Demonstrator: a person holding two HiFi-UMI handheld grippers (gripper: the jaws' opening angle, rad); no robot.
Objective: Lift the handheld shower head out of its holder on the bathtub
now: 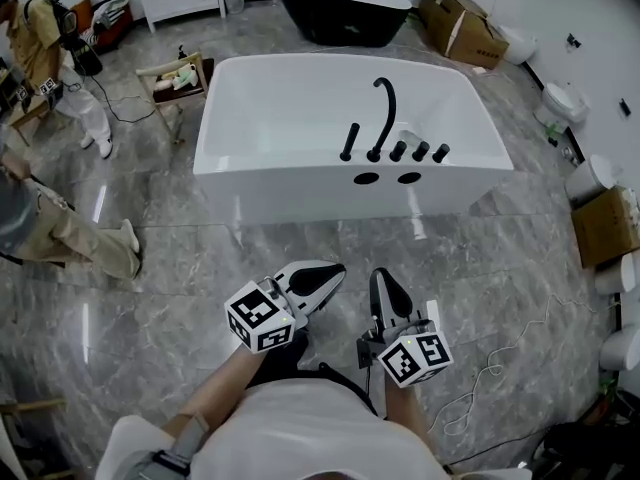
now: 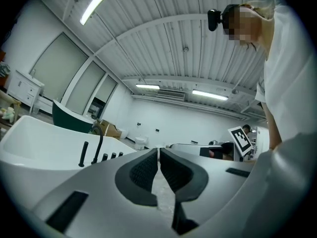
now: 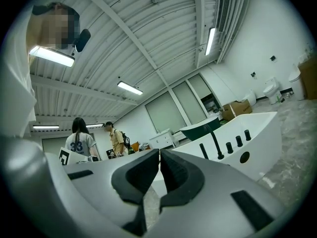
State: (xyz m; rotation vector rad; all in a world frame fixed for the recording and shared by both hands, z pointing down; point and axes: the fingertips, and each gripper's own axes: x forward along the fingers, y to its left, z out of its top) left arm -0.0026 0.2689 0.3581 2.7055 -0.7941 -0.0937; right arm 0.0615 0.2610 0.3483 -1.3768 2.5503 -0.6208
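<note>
A white bathtub [image 1: 300,173] stands ahead of me on the grey marble floor. Black fittings line its near rim. The handheld shower head [image 1: 349,141] is a straight black stick, upright in its holder, left of a curved spout [image 1: 383,118] and three knobs [image 1: 420,151]. It also shows as the handheld shower head [image 2: 84,154] in the left gripper view and the handheld shower head [image 3: 203,151] in the right gripper view. My left gripper [image 1: 325,273] and right gripper [image 1: 383,280] hover side by side well short of the tub. Both are shut and hold nothing.
A black bathtub [image 1: 340,8] and cardboard boxes [image 1: 465,28] stand behind the white tub. A wooden stool [image 1: 175,78] sits at its left corner. People [image 1: 60,58] stand at the far left. Toilets [image 1: 565,103] and a box line the right wall. A white cable [image 1: 490,368] lies on the floor.
</note>
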